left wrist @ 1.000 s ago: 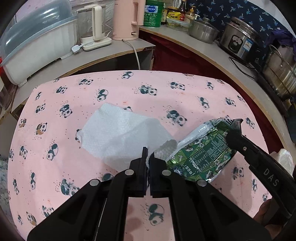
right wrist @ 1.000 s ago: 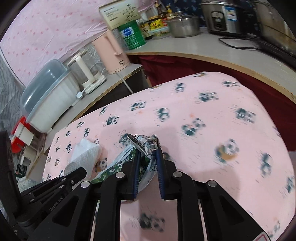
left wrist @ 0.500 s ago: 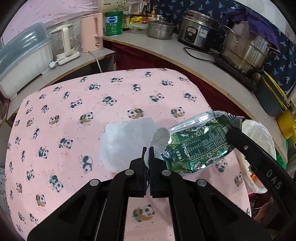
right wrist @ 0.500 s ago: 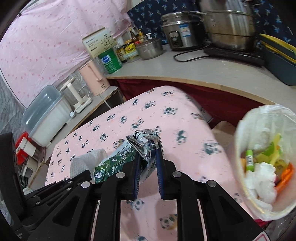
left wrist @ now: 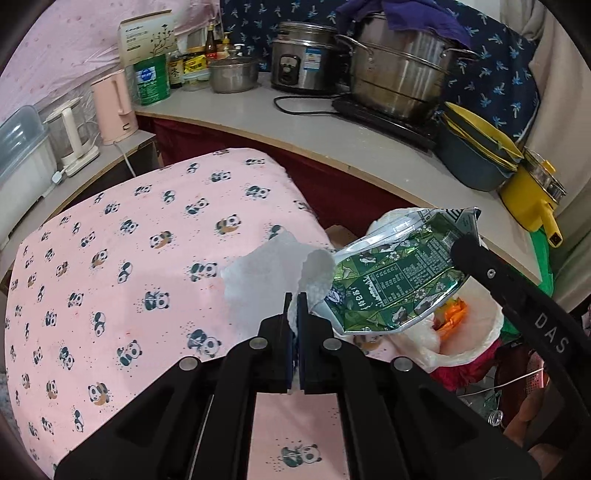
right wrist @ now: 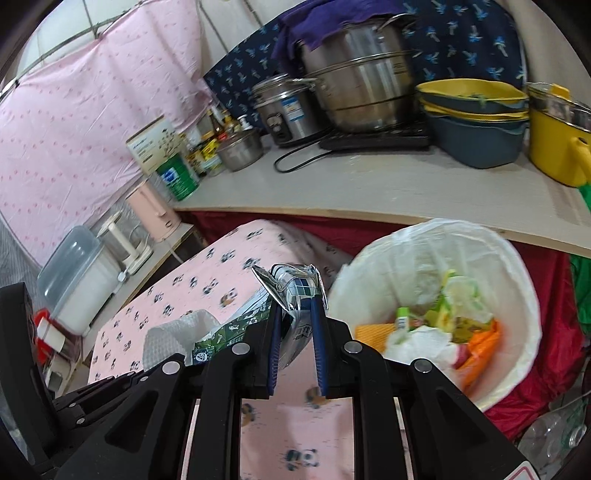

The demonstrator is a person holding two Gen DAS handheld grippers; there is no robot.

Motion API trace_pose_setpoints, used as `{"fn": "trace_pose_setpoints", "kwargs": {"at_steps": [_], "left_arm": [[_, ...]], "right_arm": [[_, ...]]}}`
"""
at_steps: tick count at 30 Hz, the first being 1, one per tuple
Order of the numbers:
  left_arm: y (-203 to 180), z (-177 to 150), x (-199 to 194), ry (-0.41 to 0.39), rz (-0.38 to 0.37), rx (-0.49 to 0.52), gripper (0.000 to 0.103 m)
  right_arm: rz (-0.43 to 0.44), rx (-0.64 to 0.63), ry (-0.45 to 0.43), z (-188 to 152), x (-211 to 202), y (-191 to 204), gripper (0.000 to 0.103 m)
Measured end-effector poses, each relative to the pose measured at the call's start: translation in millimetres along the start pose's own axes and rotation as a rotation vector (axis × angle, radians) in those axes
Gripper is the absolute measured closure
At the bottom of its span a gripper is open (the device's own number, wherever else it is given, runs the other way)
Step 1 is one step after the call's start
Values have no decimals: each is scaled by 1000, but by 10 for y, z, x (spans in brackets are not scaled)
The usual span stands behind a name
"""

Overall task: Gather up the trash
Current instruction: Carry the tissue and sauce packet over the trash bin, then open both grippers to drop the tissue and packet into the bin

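On the arm of my right tongs [left wrist: 466,246], at about four o'clock in the left wrist view, I can read the white letters "DAS". The green snack packet [left wrist: 391,286] those tongs hold carries a table of white print and some larger characters, but I cannot make any of them out. At eleven o'clock, the cardboard box [left wrist: 146,35] on the bench [left wrist: 258,110] has a small line of lettering, too small to read. The green tin [left wrist: 151,83] below it and the rice cooker [left wrist: 306,55] at twelve o'clock each bear a blue label, unreadable.
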State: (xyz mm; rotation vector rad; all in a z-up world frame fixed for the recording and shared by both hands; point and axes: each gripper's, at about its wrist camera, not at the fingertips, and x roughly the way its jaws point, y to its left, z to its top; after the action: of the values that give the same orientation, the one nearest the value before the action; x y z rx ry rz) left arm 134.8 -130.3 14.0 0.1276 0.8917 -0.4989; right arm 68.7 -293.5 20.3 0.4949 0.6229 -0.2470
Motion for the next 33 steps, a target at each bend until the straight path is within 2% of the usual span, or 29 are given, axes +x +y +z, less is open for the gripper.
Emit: {"fn": "trace_pose_setpoints", "kwargs": {"at_steps": [12,20,31,32,33], "left_arm": [[-927,55,69,13,-89,141,102],[-1367,70,205,40,-142,207,102],[-1589,179,466,78,-240,207,100],[-1583,189,491,81,-246,205,97],[-1564,202,521,87,-246,199,89]], "right_arm": [[-111,104,-83,88,-450,-865,88],[-157,172,-110,100,-590,-1346,88],[-203,208,-114,144,-554,-1648,88],[-205,207,-112,146,-540,-1652,88],[-207,206,-110,152,-522,-1660,88]]}}
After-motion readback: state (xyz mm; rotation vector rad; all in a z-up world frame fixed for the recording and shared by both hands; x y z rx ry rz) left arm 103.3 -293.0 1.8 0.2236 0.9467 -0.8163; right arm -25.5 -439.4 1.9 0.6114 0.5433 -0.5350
